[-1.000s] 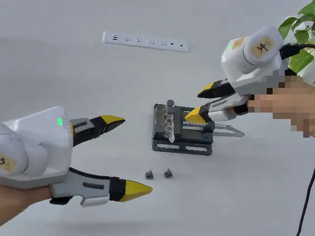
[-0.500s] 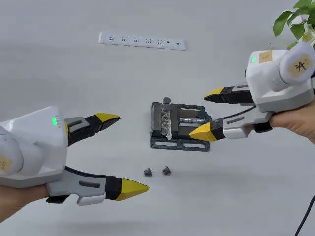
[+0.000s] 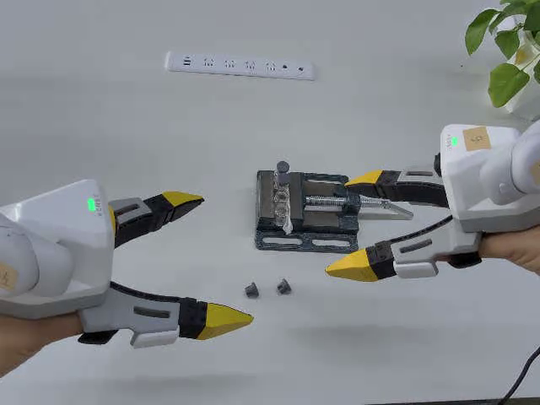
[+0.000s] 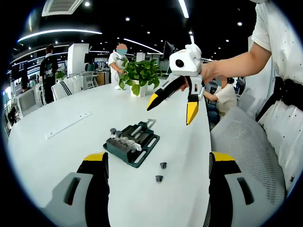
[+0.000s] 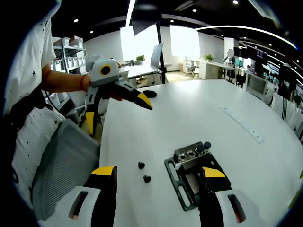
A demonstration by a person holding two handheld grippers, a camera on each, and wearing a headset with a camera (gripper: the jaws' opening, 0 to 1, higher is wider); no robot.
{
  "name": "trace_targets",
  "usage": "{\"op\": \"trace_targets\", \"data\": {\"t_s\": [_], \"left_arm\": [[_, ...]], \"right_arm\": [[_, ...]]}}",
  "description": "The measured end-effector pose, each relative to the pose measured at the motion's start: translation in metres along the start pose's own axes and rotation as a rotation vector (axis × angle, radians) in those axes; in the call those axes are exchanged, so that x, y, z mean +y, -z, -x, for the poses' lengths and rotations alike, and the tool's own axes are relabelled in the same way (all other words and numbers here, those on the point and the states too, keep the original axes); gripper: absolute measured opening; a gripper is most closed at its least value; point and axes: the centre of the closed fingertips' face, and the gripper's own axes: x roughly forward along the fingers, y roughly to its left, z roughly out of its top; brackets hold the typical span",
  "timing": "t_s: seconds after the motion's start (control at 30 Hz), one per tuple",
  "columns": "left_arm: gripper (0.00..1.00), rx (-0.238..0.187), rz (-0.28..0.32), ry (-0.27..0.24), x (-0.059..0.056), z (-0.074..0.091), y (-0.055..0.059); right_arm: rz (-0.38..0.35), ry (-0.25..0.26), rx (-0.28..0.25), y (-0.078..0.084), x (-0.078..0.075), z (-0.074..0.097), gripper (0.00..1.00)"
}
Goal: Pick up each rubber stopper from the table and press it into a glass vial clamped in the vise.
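Both grippers are empty with jaws wide open, hovering above the table (image 3: 101, 118).

Two loose stoppers (image 3: 252, 291) sit side by side on the bare surface just in front of the vise (image 3: 308, 229), apart from each other. They're too small to tell which end is up.

The left gripper (image 3: 218, 259) comes in from the left. Its lower tip looks closest to the left stopper, and in the left gripper view both stoppers lie ahead, between the jaws and a bit right of centre. The right gripper (image 3: 348, 224) straddles the vise screw side, lower tip near the other stopper. Either could reach, but I'd call left slightly nearer. Height above the table is hard to judge.

The vials (image 3: 284, 207) are clamped in a row running away from the person. The far one looks already capped dark and the rest look open.

Nothing lies between the jaws and the stoppers. The power strip (image 3: 240, 66) and the plant (image 3: 504, 51) are well clear.

Main risk is the two grippers crowding each other over the vise.
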Motion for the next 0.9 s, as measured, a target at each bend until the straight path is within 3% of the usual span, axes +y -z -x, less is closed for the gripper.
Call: {"op": "trace_targets", "data": {"t_s": [0.5, 0.9], "left_arm": [[0.87, 0.005, 0.002, 0.0, 0.0, -0.001, 0.001], [0.86, 0.011, 0.011, -0.003, -0.001, 0.0, 0.005]], "right_arm": [[0.04, -0.058, 0.017, 0.033, 0.017, -0.009, 0.58], [0.07, -0.114, 0.048, 0.047, 0.024, -0.027, 0.49]]}}
